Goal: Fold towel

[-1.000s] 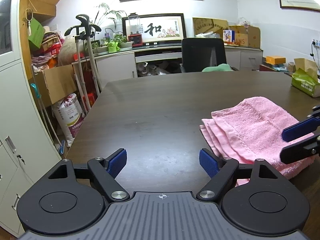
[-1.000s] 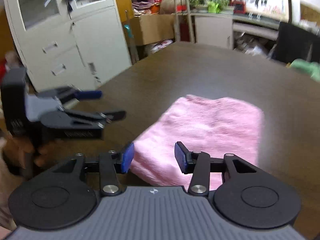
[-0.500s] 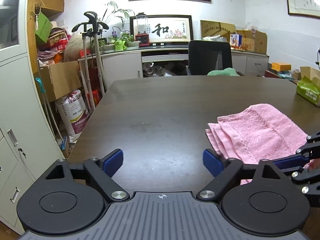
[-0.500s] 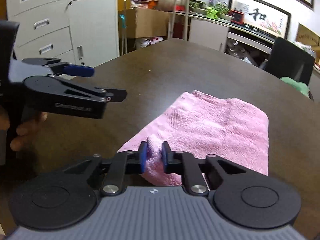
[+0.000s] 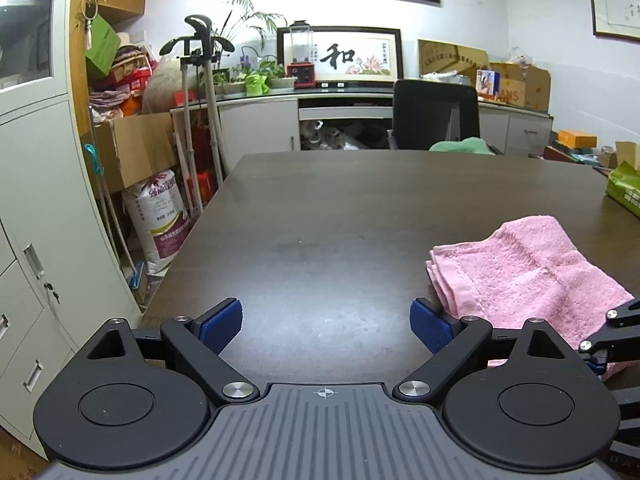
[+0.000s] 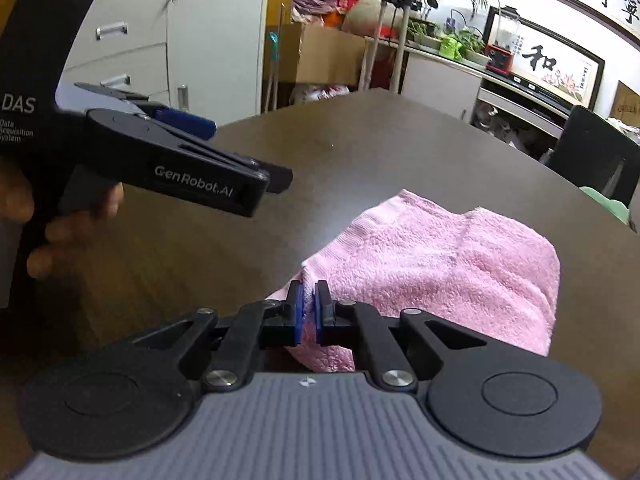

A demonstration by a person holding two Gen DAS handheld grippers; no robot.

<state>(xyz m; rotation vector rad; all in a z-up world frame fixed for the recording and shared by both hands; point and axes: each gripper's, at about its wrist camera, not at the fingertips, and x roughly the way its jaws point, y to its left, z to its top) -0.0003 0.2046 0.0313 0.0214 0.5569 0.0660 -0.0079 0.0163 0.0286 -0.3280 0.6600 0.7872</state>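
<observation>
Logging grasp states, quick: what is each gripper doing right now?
Left gripper: open, holding nothing.
Right gripper: closed on the towel edge.

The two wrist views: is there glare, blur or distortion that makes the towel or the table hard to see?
Left wrist view: sharp; a broad pale glare lies on the dark table, the towel is evenly lit, and the fisheye bends the cabinet at the left edge. Right wrist view: slightly softer; a small bright patch washes out the towel's near fold, and the room looks tilted.
</observation>
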